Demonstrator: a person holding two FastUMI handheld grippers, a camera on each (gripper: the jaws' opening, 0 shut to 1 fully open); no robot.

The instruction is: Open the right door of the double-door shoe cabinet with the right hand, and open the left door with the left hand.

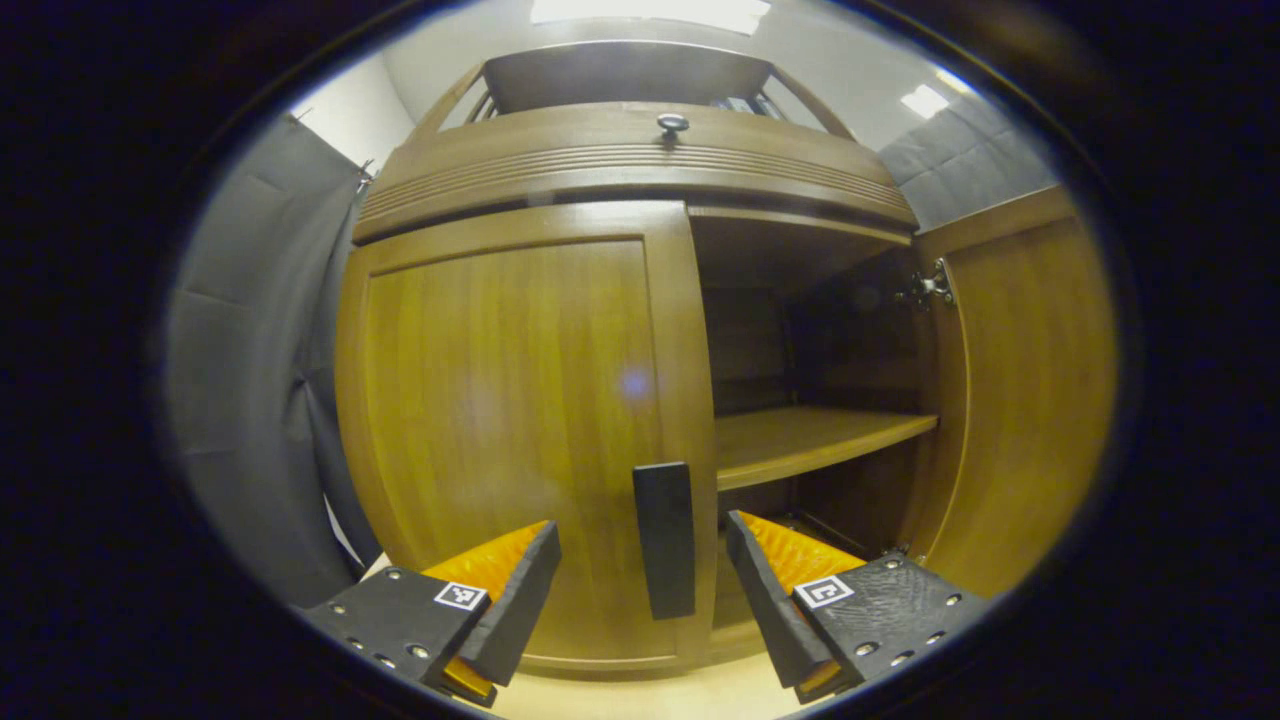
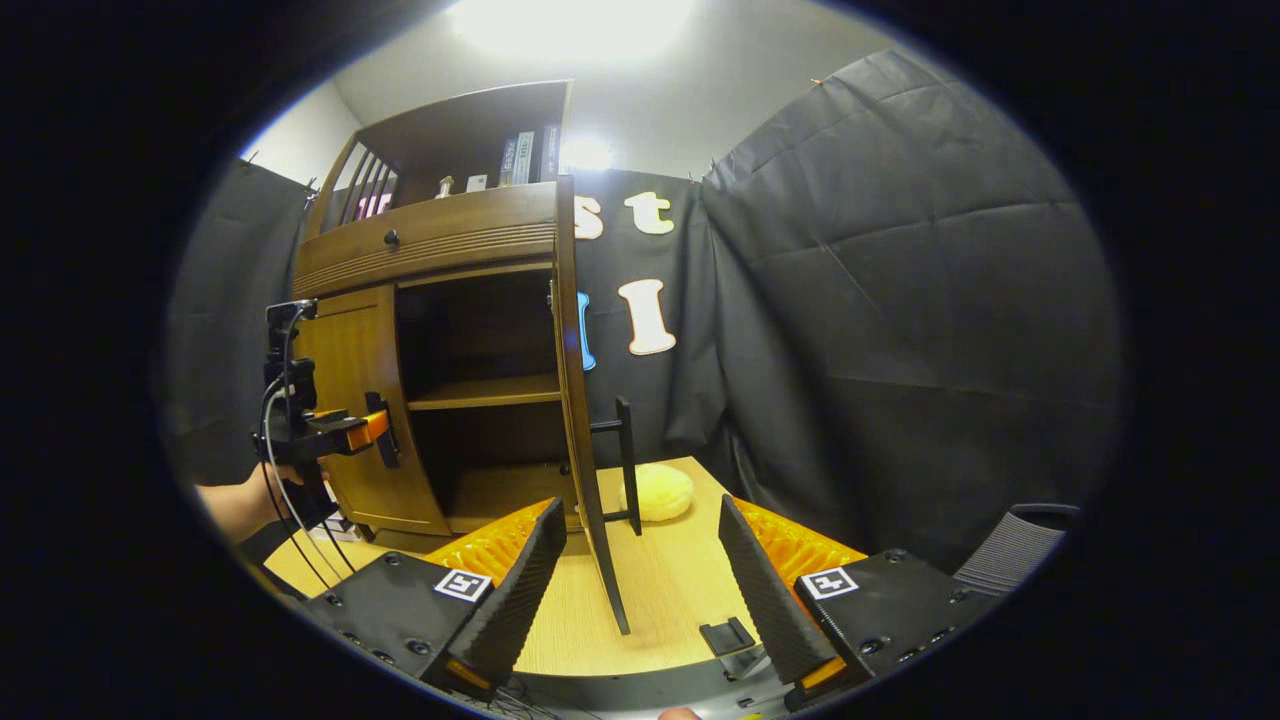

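Observation:
The wooden shoe cabinet (image 1: 620, 160) fills the left gripper view. Its left door (image 1: 500, 430) is closed, with a black bar handle (image 1: 665, 540) near its right edge. My left gripper (image 1: 643, 530) is open, its fingers standing on either side of that handle, close to it. The right door (image 1: 1030, 400) is swung wide open. In the right gripper view that open right door (image 2: 580, 400) shows edge-on with its handle (image 2: 625, 465). My right gripper (image 2: 642, 512) is open and holds nothing, a short way back from the door. The left gripper (image 2: 340, 430) sits at the left door's handle (image 2: 383, 430).
A shelf (image 1: 810, 440) crosses the open compartment. A drawer knob (image 1: 672, 123) sits above the doors, and books (image 2: 525, 155) stand on top. A pale yellow round thing (image 2: 655, 492) lies on the wooden table (image 2: 660, 590) behind the open door. A grey ribbed object (image 2: 1010, 550) is at right.

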